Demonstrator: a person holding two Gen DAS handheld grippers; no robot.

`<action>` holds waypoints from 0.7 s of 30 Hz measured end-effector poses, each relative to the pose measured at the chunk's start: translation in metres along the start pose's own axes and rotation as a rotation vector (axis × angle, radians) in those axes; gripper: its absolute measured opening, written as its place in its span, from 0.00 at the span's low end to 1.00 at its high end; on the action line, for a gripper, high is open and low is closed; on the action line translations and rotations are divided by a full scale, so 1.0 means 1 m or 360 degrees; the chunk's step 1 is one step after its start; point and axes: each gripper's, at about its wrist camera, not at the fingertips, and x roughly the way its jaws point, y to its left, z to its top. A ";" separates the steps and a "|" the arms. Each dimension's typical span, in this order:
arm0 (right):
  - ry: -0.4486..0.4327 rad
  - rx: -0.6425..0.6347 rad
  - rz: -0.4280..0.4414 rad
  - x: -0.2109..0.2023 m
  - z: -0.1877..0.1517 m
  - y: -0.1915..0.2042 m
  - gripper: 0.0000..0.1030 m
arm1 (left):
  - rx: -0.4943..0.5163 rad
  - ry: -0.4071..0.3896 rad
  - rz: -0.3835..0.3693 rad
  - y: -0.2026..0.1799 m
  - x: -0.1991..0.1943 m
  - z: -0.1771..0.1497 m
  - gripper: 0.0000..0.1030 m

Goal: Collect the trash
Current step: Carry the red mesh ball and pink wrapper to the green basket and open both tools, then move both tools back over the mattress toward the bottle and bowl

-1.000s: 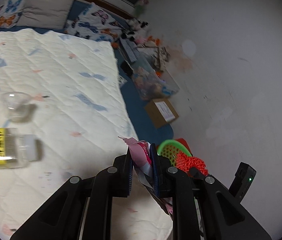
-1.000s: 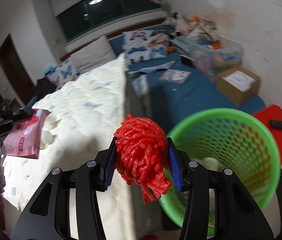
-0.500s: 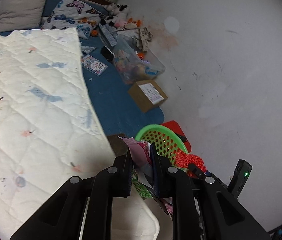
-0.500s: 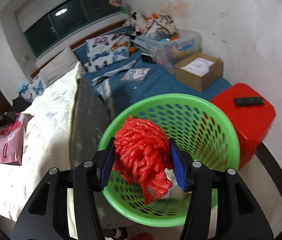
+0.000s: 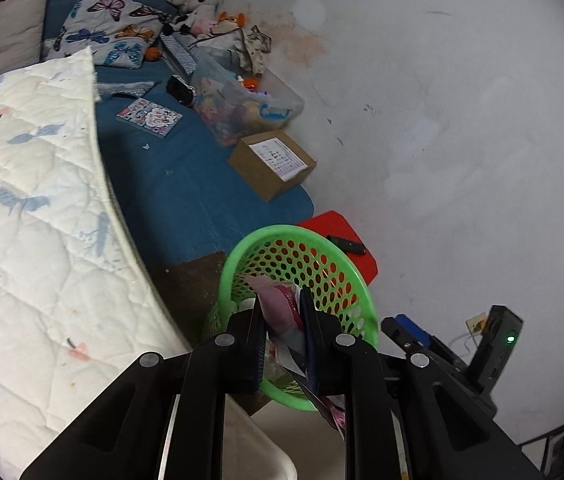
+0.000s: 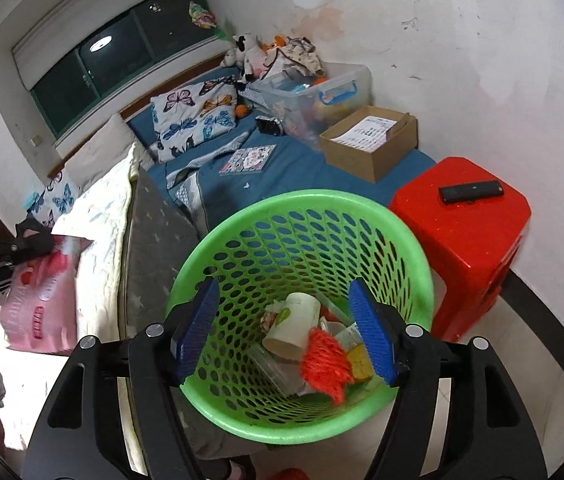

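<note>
A green perforated basket (image 6: 305, 204) stands on the floor between the bed and a red stool. My right gripper (image 6: 285, 328) hovers over its mouth, jaws opening, nothing between the blue pads. The red fuzzy clump (image 6: 323, 362) lies inside the basket among a paper cup (image 6: 293, 326) and other scraps. My left gripper (image 5: 283, 334) is shut on a pink wrapper (image 5: 280, 304) just above the basket's (image 5: 345, 268) near rim. The same pink wrapper (image 6: 40, 300) shows at the left of the right wrist view.
A red stool (image 6: 465, 224) with a black remote (image 6: 471, 191) stands right of the basket against the white wall. A cardboard box (image 6: 369, 142), a clear storage bin (image 6: 321, 92) and pillows lie on the blue mat. The quilted bed (image 5: 30, 216) lies left.
My right gripper moved over the basket and opened; the red clump dropped out of it into the basket. My left gripper carried the pink wrapper from above the bed to the basket's rim.
</note>
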 end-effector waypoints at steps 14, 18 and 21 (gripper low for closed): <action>-0.0069 0.0064 0.0006 -0.032 -0.005 -0.016 0.67 | 0.0123 0.0158 0.0037 -0.030 0.053 -0.007 0.16; -0.0074 0.0086 0.0012 -0.035 -0.006 -0.019 0.67 | 0.0141 0.0183 0.0032 -0.035 0.060 -0.013 0.21; -0.0076 0.0088 0.0019 -0.036 -0.006 -0.018 0.67 | 0.0136 0.0200 0.0025 -0.034 0.063 -0.015 0.27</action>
